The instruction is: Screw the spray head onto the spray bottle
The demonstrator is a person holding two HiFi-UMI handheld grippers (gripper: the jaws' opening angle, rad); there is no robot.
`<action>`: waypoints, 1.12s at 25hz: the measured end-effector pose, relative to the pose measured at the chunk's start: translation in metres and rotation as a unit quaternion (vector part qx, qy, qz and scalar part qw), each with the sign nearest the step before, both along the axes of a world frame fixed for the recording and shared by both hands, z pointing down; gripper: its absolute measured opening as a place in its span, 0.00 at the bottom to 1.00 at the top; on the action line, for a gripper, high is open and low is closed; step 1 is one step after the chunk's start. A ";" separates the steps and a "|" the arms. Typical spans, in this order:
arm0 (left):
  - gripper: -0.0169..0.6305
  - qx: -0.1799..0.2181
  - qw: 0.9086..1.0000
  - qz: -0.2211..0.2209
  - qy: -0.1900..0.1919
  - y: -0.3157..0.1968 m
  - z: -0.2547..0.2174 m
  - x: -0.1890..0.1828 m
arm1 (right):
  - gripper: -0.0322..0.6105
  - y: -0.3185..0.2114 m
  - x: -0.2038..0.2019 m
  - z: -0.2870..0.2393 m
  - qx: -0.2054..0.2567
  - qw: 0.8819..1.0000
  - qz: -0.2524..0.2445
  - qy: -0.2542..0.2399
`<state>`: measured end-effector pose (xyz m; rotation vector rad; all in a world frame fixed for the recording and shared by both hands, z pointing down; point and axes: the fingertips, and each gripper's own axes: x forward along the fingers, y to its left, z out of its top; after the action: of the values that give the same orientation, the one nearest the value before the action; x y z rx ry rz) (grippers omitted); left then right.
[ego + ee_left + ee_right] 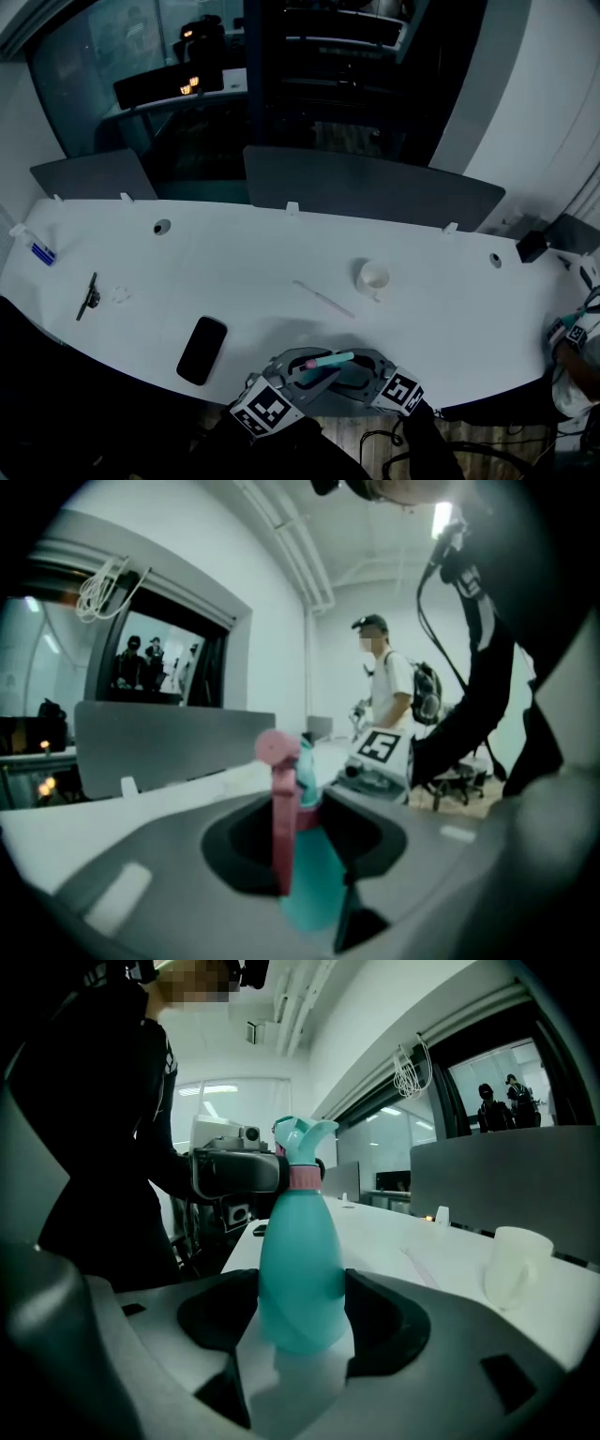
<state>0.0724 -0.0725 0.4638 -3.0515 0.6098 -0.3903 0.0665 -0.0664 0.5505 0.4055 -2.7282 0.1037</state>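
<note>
A teal spray bottle [300,1269] stands up between my right gripper's [302,1321] jaws, which press on its sides low on the body. A pink collar [303,1177] and a teal spray head [302,1138] sit on its neck. My left gripper [239,1174] reaches in from the left and clamps that head. In the left gripper view the pink trigger [281,803] and the teal head fill the gap of the left gripper [305,850]. In the head view both grippers, left [305,367] and right [361,371], meet at the table's near edge with the bottle [330,360] lying between them.
On the white table [281,272] lie a black phone [202,349], a thin white tube [323,298], a white cup [373,277], a small dark tool [90,296] and a small bottle [37,248]. Grey dividers [366,187] line the far edge. A person [389,696] stands behind.
</note>
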 end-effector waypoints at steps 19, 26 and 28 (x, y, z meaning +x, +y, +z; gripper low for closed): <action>0.23 0.005 0.999 -0.031 -0.007 -0.010 0.002 -0.001 | 0.51 -0.008 -0.006 -0.010 0.051 0.968 0.244 0.005; 0.23 0.011 0.995 0.083 -0.051 0.001 0.005 0.005 | 0.51 -0.002 0.004 0.002 0.017 0.996 -0.075 0.049; 0.23 0.010 0.996 0.078 -0.051 0.000 0.005 0.007 | 0.52 -0.005 0.002 0.000 -0.009 0.993 -0.097 0.073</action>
<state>0.0792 -0.0723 0.4691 -3.0086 0.3646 -0.5285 0.0689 -0.0714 0.5505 0.1357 -2.6042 0.0444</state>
